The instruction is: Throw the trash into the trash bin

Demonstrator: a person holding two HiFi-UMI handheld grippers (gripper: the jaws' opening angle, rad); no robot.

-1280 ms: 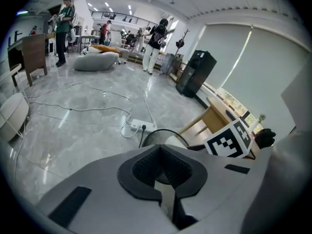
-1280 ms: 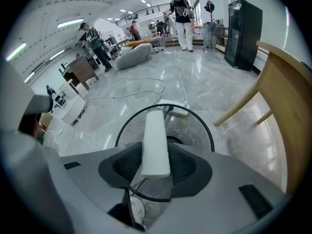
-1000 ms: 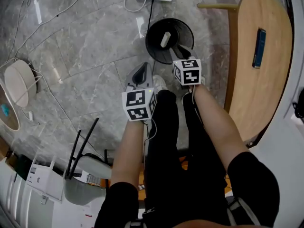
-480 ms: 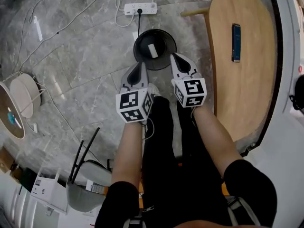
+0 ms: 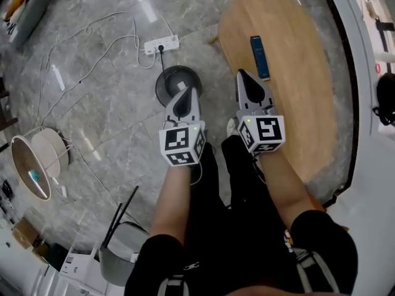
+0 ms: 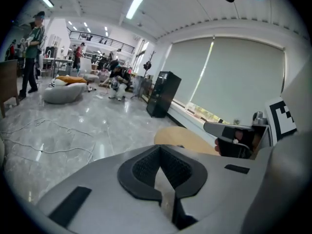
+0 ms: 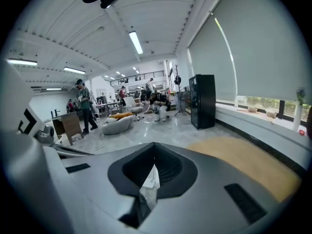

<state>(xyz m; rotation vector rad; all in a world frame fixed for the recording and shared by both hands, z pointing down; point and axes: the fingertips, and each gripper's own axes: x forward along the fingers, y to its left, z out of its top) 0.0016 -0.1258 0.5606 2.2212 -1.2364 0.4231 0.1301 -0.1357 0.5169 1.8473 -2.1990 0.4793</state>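
Note:
The black round trash bin stands on the grey marble floor, and a white piece of trash lies inside it. My left gripper hangs high above the bin's near edge, its jaws together and empty. My right gripper is to the right of the bin, over the edge of the wooden table, also shut with nothing in it. In the left gripper view the left gripper points out across the room. The right gripper view shows the right gripper doing the same, level with the table.
A dark flat device lies on the table. A white power strip with cables sits on the floor behind the bin. A round lamp lies at the left, a chair at the lower left. People stand far off across the hall.
Both grippers have lifted well away from the bin. The right gripper, a second ago over the bin with jaws apart, is now shut and nearer the table. The trash stays in the bin.

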